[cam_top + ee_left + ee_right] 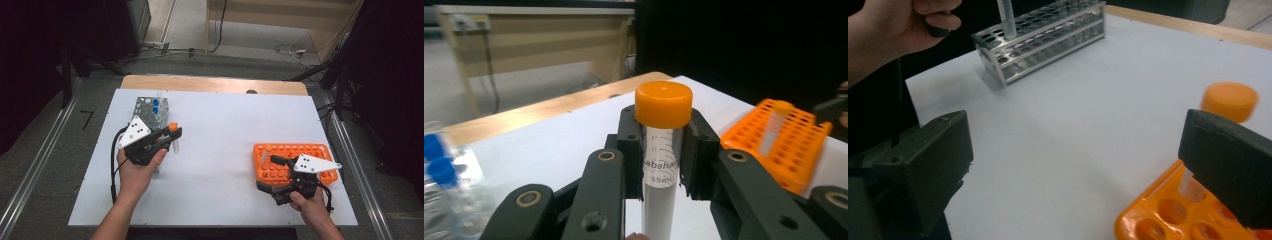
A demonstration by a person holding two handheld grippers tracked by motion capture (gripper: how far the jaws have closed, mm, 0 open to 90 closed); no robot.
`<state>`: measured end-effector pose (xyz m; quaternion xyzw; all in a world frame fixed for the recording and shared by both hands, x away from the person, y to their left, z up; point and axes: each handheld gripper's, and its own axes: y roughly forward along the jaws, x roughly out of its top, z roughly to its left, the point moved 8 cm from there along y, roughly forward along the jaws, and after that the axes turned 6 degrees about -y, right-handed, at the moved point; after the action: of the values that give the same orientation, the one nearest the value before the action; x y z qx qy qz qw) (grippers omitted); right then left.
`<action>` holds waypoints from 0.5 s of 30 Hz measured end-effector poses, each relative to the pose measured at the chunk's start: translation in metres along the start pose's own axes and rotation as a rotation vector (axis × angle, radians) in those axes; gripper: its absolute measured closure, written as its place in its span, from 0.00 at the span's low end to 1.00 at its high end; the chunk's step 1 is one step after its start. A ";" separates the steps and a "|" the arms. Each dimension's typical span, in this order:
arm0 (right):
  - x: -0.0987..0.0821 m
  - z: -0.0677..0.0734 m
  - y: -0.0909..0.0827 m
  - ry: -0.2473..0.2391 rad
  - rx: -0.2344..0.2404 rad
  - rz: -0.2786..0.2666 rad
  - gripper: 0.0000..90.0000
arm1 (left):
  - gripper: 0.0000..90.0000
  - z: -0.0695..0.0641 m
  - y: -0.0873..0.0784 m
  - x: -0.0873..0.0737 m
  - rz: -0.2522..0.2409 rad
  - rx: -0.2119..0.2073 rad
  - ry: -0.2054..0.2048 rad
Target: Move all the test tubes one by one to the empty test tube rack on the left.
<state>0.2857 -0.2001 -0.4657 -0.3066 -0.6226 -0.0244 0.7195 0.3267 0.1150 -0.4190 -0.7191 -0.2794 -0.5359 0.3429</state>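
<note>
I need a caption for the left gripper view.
Left gripper clamps an orange-capped tube; orange rack beyond.

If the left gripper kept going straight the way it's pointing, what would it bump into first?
Probably the orange rack. The left gripper, its jaws shut on an orange-capped tube, points across bare white table toward the rack, though depth is hard to judge and it might pass just beside it.
</note>
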 end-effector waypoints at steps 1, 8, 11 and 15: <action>0.000 -0.002 -0.001 -0.003 -0.006 -0.002 0.00 | 0.83 0.005 -0.001 0.001 -0.002 0.012 -0.002; -0.003 -0.009 -0.007 -0.014 -0.007 0.002 0.00 | 0.83 0.040 -0.002 0.007 -0.021 0.094 -0.026; -0.004 -0.013 -0.008 -0.008 -0.027 0.005 0.00 | 0.83 0.056 -0.001 0.010 -0.034 0.124 -0.044; -0.006 -0.018 -0.009 0.005 -0.043 0.004 0.00 | 0.83 0.073 0.002 0.012 -0.050 0.160 -0.065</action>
<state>0.2965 -0.2181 -0.4684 -0.3231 -0.6198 -0.0372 0.7142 0.3739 0.1718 -0.4215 -0.6992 -0.3503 -0.4966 0.3764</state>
